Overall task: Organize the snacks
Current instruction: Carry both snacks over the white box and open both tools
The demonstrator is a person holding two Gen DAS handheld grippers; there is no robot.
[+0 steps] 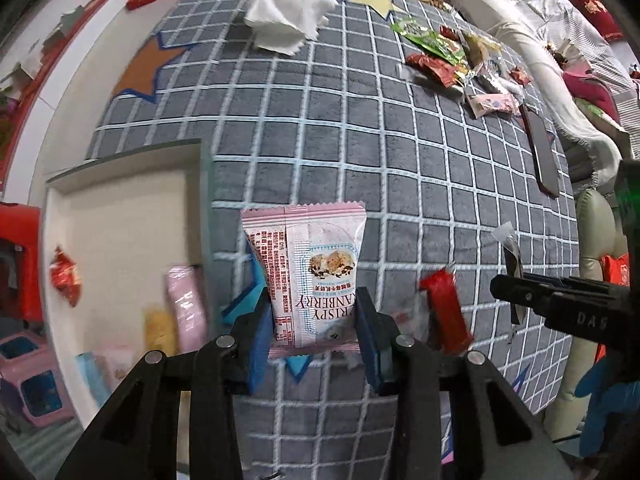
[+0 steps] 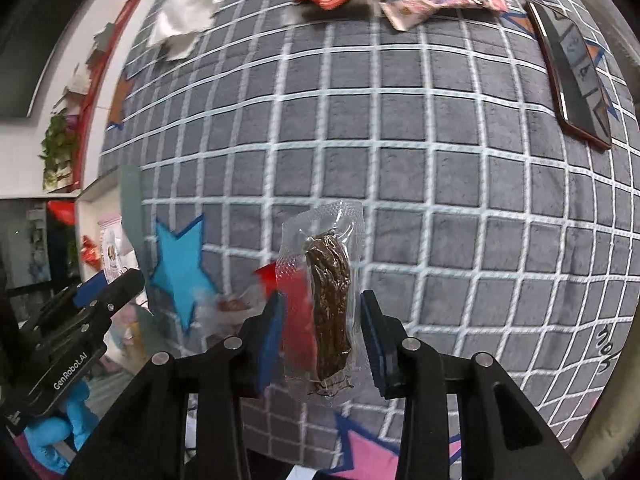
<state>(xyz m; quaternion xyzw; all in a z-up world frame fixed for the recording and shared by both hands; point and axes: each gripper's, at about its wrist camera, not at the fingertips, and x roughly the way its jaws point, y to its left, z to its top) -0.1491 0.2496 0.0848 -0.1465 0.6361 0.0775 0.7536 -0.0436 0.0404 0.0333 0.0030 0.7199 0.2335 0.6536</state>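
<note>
While both claws carry a snack over the checked blanket (image 2: 440,184), the step looks like ferrying to the tray (image 1: 120,208). Left gripper (image 1: 316,328) pinches a pink cranberry packet (image 1: 308,272); right gripper (image 2: 320,336) clasps a clear-wrapped brown stick (image 2: 330,304). Next, each should swing toward 9 o'clock and release. Only the left view shows the tray's snacks; farther, at 1 o'clock, the loose pile (image 1: 452,56) waits.

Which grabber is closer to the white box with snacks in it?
Left. The left gripper hangs right beside the white box. The right gripper is farther away over the blanket.
</note>
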